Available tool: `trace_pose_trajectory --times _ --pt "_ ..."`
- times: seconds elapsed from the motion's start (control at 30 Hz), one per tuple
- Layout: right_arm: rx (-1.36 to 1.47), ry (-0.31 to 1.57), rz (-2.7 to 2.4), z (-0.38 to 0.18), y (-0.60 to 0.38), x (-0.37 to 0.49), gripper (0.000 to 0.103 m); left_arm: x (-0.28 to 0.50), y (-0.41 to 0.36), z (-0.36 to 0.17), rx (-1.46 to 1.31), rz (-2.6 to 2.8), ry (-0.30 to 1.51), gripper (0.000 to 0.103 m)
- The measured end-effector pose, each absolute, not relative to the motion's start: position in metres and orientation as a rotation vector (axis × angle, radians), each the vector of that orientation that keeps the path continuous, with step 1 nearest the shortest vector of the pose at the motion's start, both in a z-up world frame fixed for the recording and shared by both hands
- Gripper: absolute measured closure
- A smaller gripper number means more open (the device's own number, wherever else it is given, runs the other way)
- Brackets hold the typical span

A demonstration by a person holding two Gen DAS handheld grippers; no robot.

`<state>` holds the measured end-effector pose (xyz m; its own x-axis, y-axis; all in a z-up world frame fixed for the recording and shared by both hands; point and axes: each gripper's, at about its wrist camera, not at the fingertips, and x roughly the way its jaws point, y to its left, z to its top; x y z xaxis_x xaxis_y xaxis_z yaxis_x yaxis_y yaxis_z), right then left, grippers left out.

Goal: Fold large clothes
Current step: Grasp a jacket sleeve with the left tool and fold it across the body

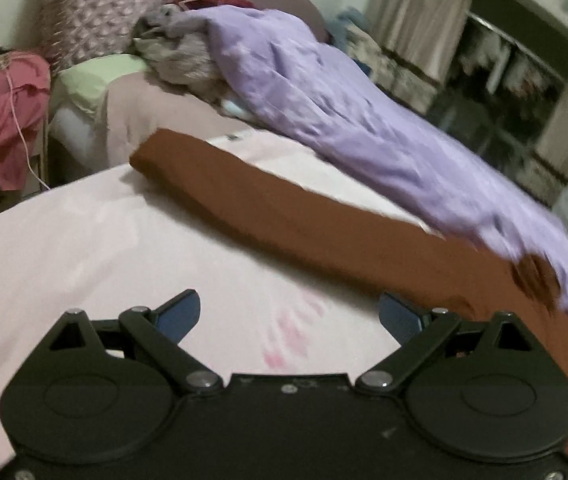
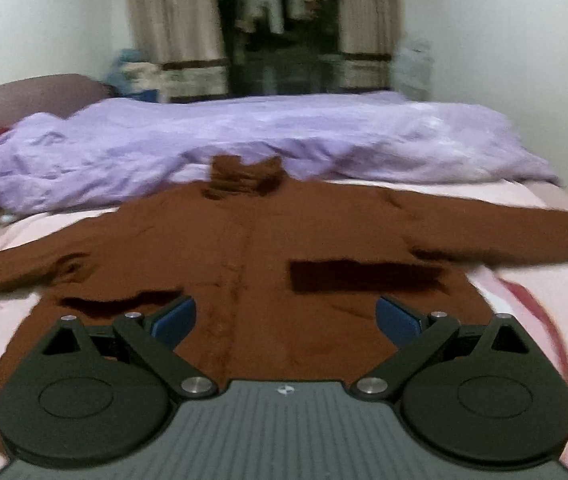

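A brown long-sleeved coat lies spread flat on the pink bed sheet, collar toward the far side and both sleeves stretched out sideways. My right gripper hovers open over the coat's lower body, nothing between its blue pads. In the left wrist view one brown sleeve runs diagonally across the sheet. My left gripper is open above bare pink sheet, just short of that sleeve and holding nothing.
A rumpled purple duvet lies along the far side of the bed, its edge against the coat's collar. Pillows and a grey bundle sit at the head. Red clothes hang beside the bed. Curtains and a closet stand behind.
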<state>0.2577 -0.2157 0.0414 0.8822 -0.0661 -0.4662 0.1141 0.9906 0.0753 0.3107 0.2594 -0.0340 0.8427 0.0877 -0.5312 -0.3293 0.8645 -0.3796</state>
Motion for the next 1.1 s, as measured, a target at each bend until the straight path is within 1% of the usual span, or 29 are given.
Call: trace_pose_trajectory --times 0.13,0.23,0.37,0.53,0.63,0.83,0.87,0.9,0.93,0.97,1.0,1.07,1.1 --pt "0.077 0.531 -0.093 0.039 -0.21 0.288 0.0 0.349 0.299 -0.047 -0.55 0.288 0.523 0.006" --pt "0.046 0.532 -0.134 0.036 -0.204 0.304 0.0 0.374 0.327 -0.061 -0.645 0.351 0.524 0.009" --pt "-0.011 0.546 -0.159 0.031 -0.195 0.322 0.0 0.392 0.356 -0.079 -0.754 0.41 0.507 0.01" --pt "-0.033 0.584 -0.141 0.022 -0.191 0.344 0.0 0.41 0.37 -0.08 -0.774 0.438 0.457 0.01" --pt "-0.059 0.601 -0.156 0.015 -0.187 0.356 0.006 0.419 0.377 -0.079 -0.794 0.454 0.436 0.01" --pt "-0.054 0.633 -0.15 0.006 -0.185 0.365 0.007 0.433 0.376 -0.078 -0.763 0.496 0.433 0.013" --pt "-0.052 0.637 -0.149 0.005 -0.186 0.366 0.007 0.436 0.376 -0.078 -0.756 0.492 0.434 0.018" --pt "-0.048 0.64 -0.149 0.004 -0.187 0.366 0.007 0.438 0.376 -0.078 -0.752 0.495 0.435 0.044" --pt "-0.043 0.641 -0.148 0.004 -0.188 0.366 0.007 0.44 0.375 -0.078 -0.751 0.506 0.452 0.064" --pt "-0.039 0.642 -0.148 0.003 -0.19 0.367 0.007 0.444 0.376 -0.079 -0.766 0.499 0.47 0.093" --pt "-0.035 0.643 -0.148 0.003 -0.192 0.366 0.007 0.446 0.379 -0.081 -0.795 0.482 0.475 0.091" --pt "-0.025 0.641 -0.151 0.003 -0.195 0.366 0.007 0.447 0.378 -0.079 -0.812 0.497 0.469 0.092" --pt "-0.02 0.64 -0.149 0.004 -0.196 0.365 0.007 0.447 0.376 -0.076 -0.799 0.497 0.463 0.096"
